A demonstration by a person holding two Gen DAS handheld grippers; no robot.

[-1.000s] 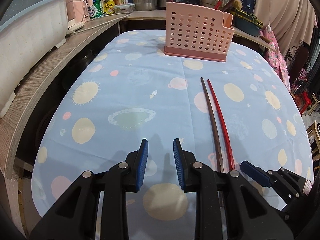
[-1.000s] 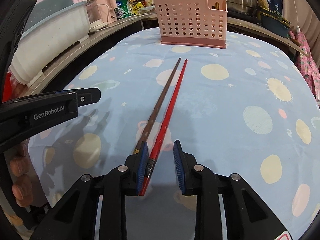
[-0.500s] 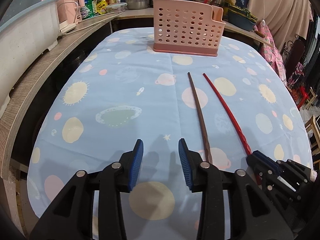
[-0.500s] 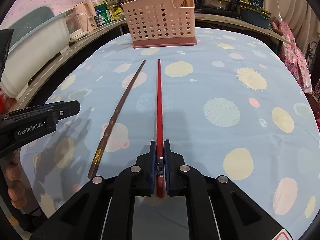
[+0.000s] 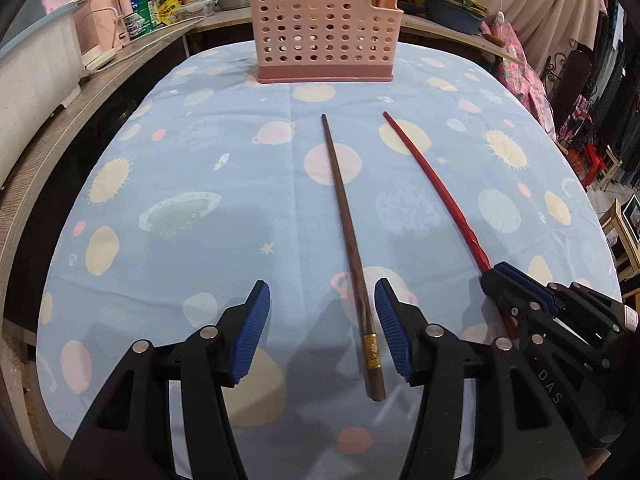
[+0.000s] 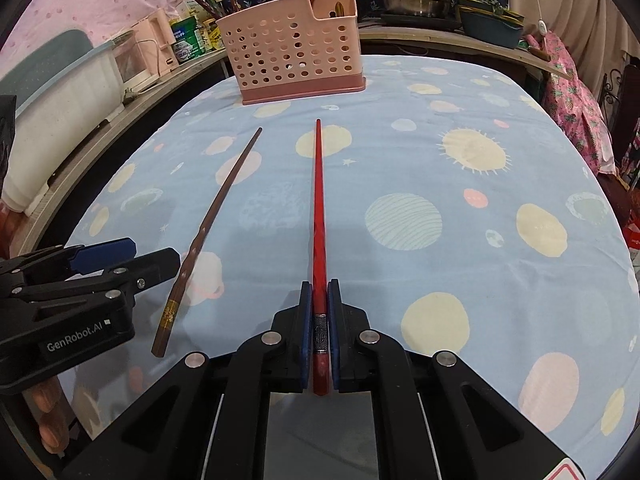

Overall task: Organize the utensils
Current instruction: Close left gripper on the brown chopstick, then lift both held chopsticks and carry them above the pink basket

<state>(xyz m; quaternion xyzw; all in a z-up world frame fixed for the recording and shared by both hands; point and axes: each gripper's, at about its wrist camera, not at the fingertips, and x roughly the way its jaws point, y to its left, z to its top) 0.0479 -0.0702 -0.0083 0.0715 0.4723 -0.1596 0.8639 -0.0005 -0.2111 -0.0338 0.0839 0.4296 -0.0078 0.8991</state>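
Now straddled by left gripper, brown chopstick; right view shows utensils in basket.

Glossy red chopstick, matt wood-look brown chopstick, perforated plastic basket, cloth tablecloth.

left gripper black frame, ribbed blue pads, silver screws, white GenRobot.AI lettering, right gripper same build, bare fingers visible

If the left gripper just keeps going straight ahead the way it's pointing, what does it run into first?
The left gripper is open, with the brown chopstick lying on the tablecloth between its fingers, nearer the right one. Straight on, it would probably slide along that chopstick; beyond, the pink utensil basket stands roughly ahead.
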